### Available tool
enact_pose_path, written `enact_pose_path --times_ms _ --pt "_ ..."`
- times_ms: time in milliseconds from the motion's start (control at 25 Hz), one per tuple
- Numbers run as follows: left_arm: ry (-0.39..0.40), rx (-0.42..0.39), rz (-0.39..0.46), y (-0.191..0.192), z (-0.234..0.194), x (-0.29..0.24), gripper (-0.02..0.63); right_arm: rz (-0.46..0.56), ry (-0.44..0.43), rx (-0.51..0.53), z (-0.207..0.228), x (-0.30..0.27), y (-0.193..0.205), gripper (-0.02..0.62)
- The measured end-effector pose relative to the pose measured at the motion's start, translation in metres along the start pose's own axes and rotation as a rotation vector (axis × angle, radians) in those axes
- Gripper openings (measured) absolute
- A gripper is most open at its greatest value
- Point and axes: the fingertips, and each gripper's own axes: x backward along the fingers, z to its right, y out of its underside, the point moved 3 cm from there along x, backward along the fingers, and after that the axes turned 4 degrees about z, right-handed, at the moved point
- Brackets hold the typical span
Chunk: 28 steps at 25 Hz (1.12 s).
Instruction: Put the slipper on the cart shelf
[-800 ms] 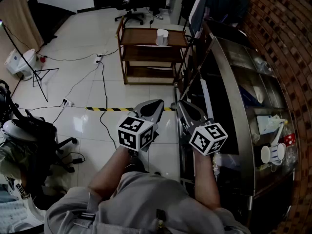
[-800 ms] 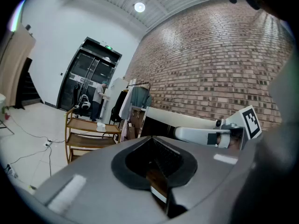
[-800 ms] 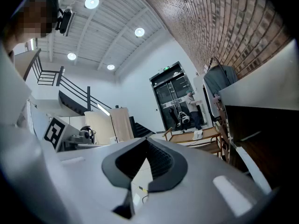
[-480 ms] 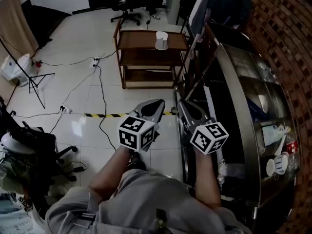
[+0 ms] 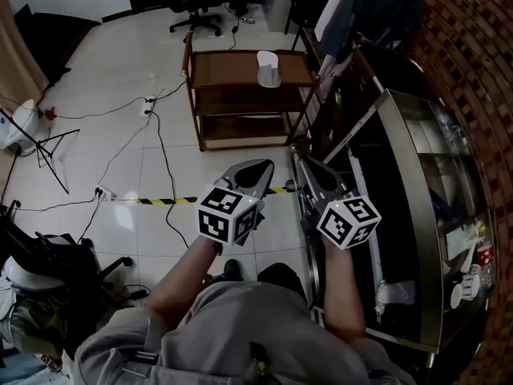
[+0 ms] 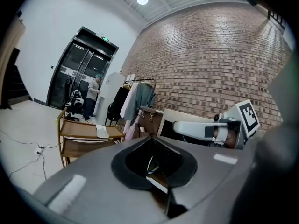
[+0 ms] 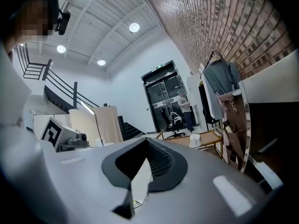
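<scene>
While the slipper (image 5: 268, 68) lies on the cart's (image 5: 227, 61) top shelf, the left gripper (image 5: 260, 168) and right gripper (image 5: 304, 168) hang level, well apart from it, jaws closed on nothing, which suggests the placing is done.

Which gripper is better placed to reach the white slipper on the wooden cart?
Left, marginally: the left gripper points almost straight at the white slipper, while the right gripper sits nearer the steel counter. Both are far off.
</scene>
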Motion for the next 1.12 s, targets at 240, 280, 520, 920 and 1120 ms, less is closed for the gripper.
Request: enact_pose_path --times_ms 240,280,520,920,1120 --pt "-0.008 0.01 -0.004 -0.004 -0.049 -0.033 0.008 -0.018 -0.004 -0.016 0.025 -0.054 0.008 0.0" --pt "-0.014 0.009 -0.007 -0.005 -0.057 -0.041 0.008 -0.018 -0.007 -0.021 0.033 -0.064 0.009 0.0" --pt "-0.065 -0.002 -0.011 -0.018 -0.099 -0.099 0.008 -0.011 -0.043 -0.027 0.089 -0.122 0.001 0.0" --pt "-0.155 -0.024 -0.023 -0.045 -0.153 -0.21 0.008 0.002 -0.106 -0.044 0.191 -0.209 -0.026 0.0" --pt "-0.175 -0.042 -0.019 -0.057 -0.174 -0.247 0.008 0.0 -0.133 -0.044 0.223 -0.246 -0.034 0.0"
